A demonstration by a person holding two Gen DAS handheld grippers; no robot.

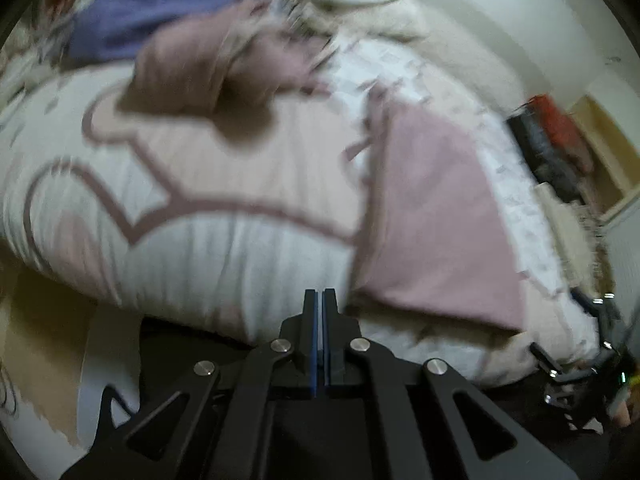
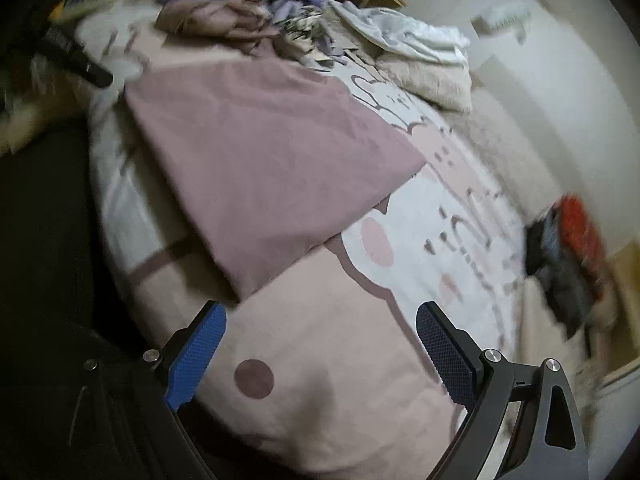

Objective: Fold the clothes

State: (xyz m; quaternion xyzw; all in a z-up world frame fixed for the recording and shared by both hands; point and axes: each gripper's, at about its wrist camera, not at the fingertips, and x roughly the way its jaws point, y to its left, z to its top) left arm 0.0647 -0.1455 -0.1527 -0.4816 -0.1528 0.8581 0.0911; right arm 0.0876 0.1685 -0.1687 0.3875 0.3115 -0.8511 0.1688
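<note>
1. Left gripper (image 1: 319, 300): fingers pressed together, empty.
2. Right gripper (image 2: 320, 354): fingers spread wide, empty.
3. Pink garment (image 2: 260, 160): folded flat on bedspread (image 2: 360, 380).
4. Bedspread lettering: blurred, unreadable.
5. Clothes pile (image 2: 248, 4): beyond the garment.

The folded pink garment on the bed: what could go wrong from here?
1. The flat folded pink garment lies near the bed's edge; a careless nudge could push it off.
2. The open right gripper is close to its corner and may snag and undo the fold.
3. The unfolded heap of purple and mauve clothes sits just behind, so pulling one piece might drag over the folded one.
</note>
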